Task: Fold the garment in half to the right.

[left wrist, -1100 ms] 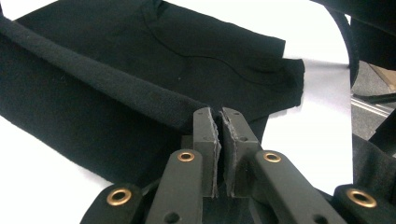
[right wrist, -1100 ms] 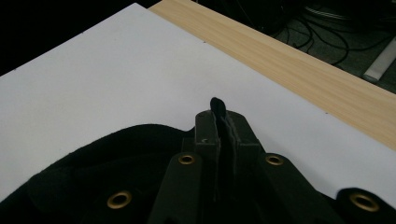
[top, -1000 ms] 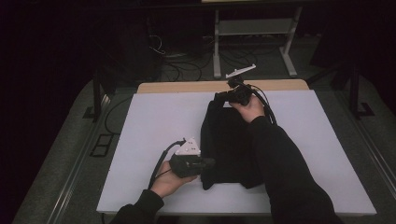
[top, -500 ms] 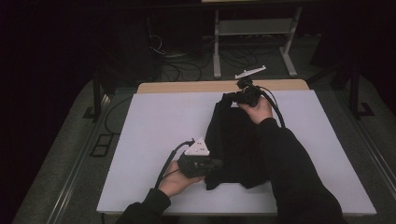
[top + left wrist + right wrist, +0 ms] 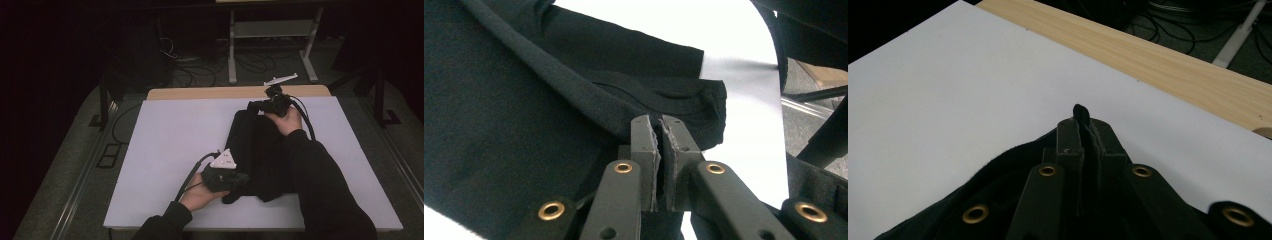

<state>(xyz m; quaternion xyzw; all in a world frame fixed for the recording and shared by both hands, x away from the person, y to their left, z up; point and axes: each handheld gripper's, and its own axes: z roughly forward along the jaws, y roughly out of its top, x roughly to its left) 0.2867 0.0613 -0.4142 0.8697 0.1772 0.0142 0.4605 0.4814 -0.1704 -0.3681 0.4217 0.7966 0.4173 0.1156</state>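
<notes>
— Black garment (image 5: 260,155) lying mid-table, toward three o'clock. Left gripper (image 5: 659,131) clamped on its near hem, right gripper (image 5: 1083,122) pinched tight on the far edge, twelve o'clock.
— Thin bites; could slip if tugged unevenly.

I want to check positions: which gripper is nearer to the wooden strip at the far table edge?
Right. The right gripper grips the black garment beside the wooden strip; the left gripper grips its near end.

High view overlooks the desk (image 5: 165,150) from its near edge; gripper views sit close; all share black garment (image 5: 260,150).
</notes>
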